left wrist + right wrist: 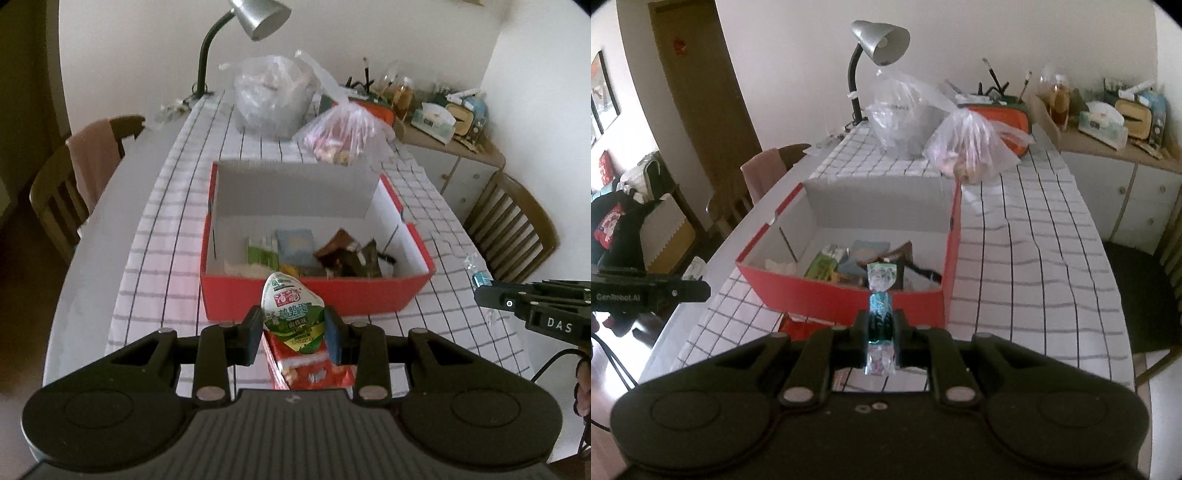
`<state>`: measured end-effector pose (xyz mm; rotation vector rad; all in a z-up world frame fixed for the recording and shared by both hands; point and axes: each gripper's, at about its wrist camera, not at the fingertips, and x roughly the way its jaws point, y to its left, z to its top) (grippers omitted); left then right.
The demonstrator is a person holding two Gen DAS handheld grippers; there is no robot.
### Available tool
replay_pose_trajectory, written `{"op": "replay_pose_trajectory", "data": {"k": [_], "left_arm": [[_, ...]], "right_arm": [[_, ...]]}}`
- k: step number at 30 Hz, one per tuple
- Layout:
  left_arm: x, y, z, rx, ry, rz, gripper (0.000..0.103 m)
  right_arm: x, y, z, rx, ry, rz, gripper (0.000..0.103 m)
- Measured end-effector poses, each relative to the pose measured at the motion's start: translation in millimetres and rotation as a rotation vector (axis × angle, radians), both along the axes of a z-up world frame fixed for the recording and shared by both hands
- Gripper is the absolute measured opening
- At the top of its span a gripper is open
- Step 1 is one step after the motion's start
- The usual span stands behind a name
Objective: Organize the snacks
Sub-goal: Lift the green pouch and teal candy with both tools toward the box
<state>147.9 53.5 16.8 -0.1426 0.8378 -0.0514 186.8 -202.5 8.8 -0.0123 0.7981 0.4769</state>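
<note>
Red cardboard: open box [317,295] with white inner walls, on the checked cloth [162,236], straight ahead of both grippers.
Box contents: green, blue and brown snack packets [314,254] heaped against the near wall; far half bare.
Left gripper [293,326]: jaws drawn close on a green-and-white pouch [291,306], pads pressed to its sides, pouch raised before the near wall of the box.
Under the pouch: red snack pack [310,369] lying on the cloth, just short of the box.
Right gripper [881,321]: jaws closed almost fully on a thin teal-wrapped sweet [881,306], its clear twisted end standing above the fingertips, near the box's near wall.
In the way: near wall of the box between each held snack and the inside.
Behind the box: two clear plastic bags [343,136], the nearer one pinkish and touching the far wall; an orange container [1001,114] beyond.
Far end: grey desk lamp [258,18] on a black bent neck.
Open room: bare cloth to the right of the box, wide in the right wrist view; narrower strip to the left.
Edges: cloth short of the white table [110,206] on the left side.
Seating: wooden chairs [513,225] at both long sides, the left one draped with a pink cloth.
Room: white walls, a cluttered sideboard [1115,162] to the right, a brown door [698,74] to the left.
</note>
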Motion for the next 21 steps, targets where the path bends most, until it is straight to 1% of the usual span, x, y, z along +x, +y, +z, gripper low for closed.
{"op": "replay_pose_trajectory", "data": {"k": [7,11,15,21], "left_arm": [[24.1,2.4,20.7,0.019,-0.039,0.009,0.034],[41.3,4.4,26.0,0.025,-0.048,0.010,0.034],[57.0,5.5,24.0,0.043,-0.047,0.010,0.034],[81.2,8.9,11.2,0.059,-0.014,0.021,0.034]], "right_arm": [[22.2,15.7,17.3,0.001,-0.037,-0.004,0.011],[37.8,26.8,22.2,-0.001,-0.046,-0.009,0.011],[53.6,36.1,22.0,0.006,-0.043,-0.019,0.011],[72.4,55.8,10.2,-0.020,-0.022,-0.017,0.011]]}}
